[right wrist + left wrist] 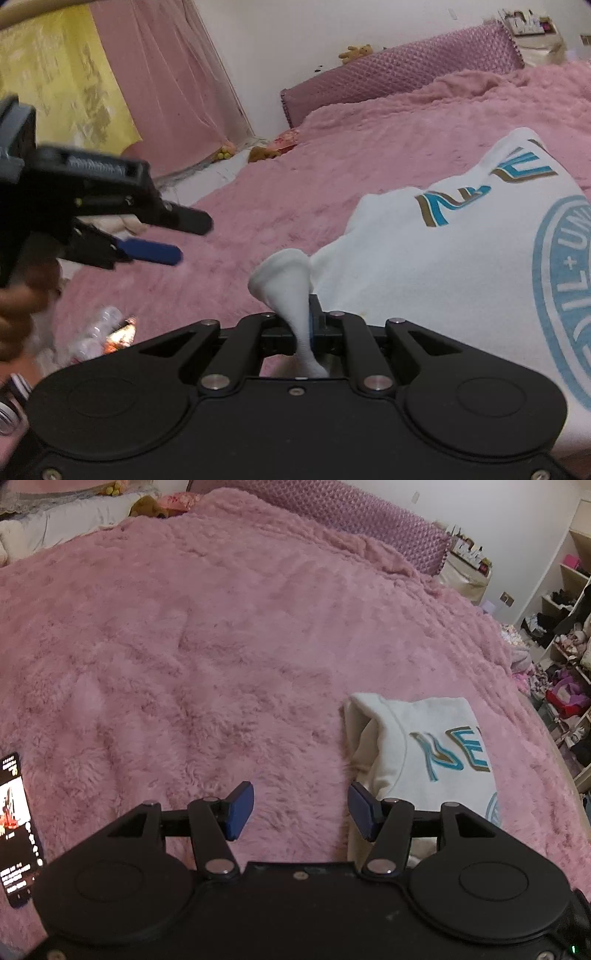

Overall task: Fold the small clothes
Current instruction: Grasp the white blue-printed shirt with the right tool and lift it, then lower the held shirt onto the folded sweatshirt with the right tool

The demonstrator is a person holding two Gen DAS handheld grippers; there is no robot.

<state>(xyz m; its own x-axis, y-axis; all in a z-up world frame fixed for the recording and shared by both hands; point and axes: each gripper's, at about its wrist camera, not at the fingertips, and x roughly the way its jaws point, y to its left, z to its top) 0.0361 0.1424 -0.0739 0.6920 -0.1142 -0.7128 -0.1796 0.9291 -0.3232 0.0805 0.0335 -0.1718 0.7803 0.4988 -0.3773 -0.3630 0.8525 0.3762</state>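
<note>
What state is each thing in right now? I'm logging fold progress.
white shirt: partly folded on the pink blanket, one pinched edge lifted.
right gripper: shut on the white shirt.
left gripper: open, empty, above the blanket.
phone: lying on the blanket, screen lit.

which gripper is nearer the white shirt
Right. The right gripper is shut on a bunched edge of the white shirt; the left gripper hangs open beside it over the pink blanket.
</note>
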